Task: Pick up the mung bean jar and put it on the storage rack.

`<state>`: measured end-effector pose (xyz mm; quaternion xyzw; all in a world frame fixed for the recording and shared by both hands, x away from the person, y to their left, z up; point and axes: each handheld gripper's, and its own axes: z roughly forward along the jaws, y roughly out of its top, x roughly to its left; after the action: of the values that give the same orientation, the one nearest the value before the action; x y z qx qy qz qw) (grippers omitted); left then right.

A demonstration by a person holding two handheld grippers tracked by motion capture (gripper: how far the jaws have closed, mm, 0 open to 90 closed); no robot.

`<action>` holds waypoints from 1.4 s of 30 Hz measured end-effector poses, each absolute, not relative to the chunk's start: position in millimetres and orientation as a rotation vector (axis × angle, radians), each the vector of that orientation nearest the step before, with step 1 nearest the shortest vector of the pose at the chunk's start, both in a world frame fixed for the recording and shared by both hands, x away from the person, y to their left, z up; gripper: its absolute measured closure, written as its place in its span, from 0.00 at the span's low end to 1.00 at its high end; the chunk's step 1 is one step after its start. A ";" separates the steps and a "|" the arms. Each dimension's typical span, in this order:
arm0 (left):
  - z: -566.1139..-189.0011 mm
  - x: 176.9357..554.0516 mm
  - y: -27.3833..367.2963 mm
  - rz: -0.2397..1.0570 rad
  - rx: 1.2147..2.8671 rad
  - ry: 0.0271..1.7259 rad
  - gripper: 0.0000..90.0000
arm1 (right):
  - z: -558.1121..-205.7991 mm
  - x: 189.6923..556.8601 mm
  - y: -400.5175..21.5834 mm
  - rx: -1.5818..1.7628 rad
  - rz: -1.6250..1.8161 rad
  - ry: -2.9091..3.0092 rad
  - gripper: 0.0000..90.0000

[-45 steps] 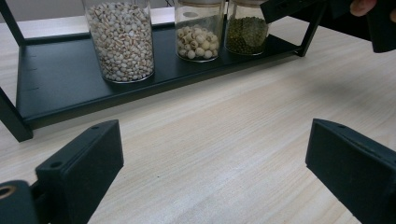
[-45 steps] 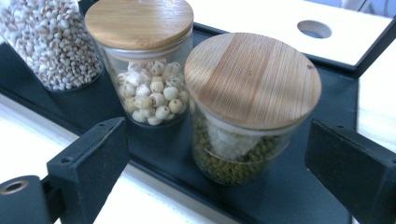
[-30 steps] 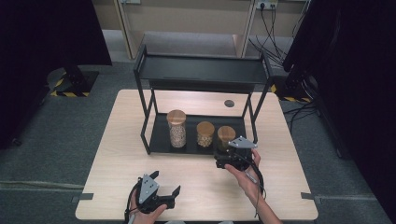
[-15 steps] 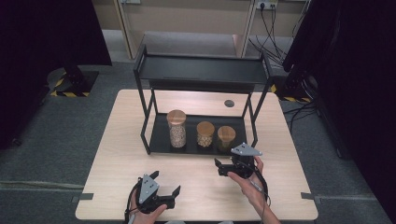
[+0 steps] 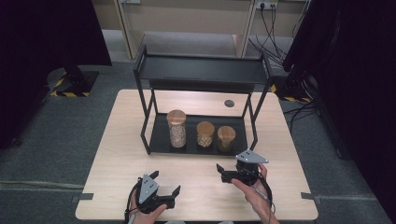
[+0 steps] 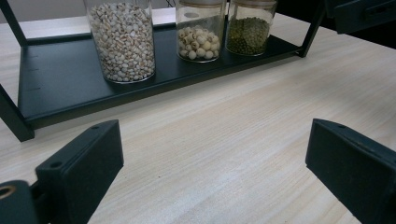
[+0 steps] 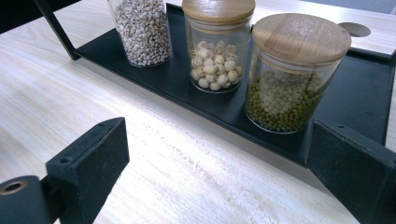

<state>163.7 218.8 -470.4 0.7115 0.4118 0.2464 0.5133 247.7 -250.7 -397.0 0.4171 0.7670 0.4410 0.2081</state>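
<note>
- Three glass jars stand in a row on the lower tray of the black rack (image 5: pixel 201 77) in the high view: the tall jar (image 5: pixel 176 129) at the left, the middle jar (image 5: pixel 205 134) beside it, and the green-bean jar (image 5: pixel 226 138) at the right, each with a wooden lid.
- High view: the right gripper (image 5: pixel 223 171) is held above the table (image 5: pixel 116 154), just in front of the tray's front edge and near the green-bean jar, apart from it. Its jaws stand open with nothing between them.
- High view: the left gripper (image 5: pixel 164 183) is at the near table edge, well apart from the rack, jaws open and empty.
- Left gripper view: both black jaws are spread wide over bare tabletop (image 6: pixel 224 154). The tall jar (image 6: pixel 122 39), middle jar (image 6: pixel 199 30) and green-bean jar (image 6: pixel 248 28) stand upright on the tray (image 6: pixel 56 88) beyond.
- Right gripper view: the jaws are spread wide, empty. The green-bean jar (image 7: pixel 292 74) stands closest, ahead near the right jaw, not touched. The middle jar (image 7: pixel 217 44) stands just beside it, and the tall jar (image 7: pixel 141 30) farther left, all on the tray (image 7: pixel 369 88).
</note>
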 end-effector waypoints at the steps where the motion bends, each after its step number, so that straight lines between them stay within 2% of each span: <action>1: -470.4 163.7 218.7 0.593 1.711 0.989 0.04 | -397.2 246.6 -252.1 1.162 1.232 2.135 0.07; 42: -470.6 162.8 219.3 0.598 1.704 0.990 0.04 | -419.1 210.3 -292.9 1.170 1.396 2.105 0.07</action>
<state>162.8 219.3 -470.6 0.7092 0.4119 0.2489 0.5152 210.3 -292.9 -419.1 0.4137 0.7441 0.4935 0.1780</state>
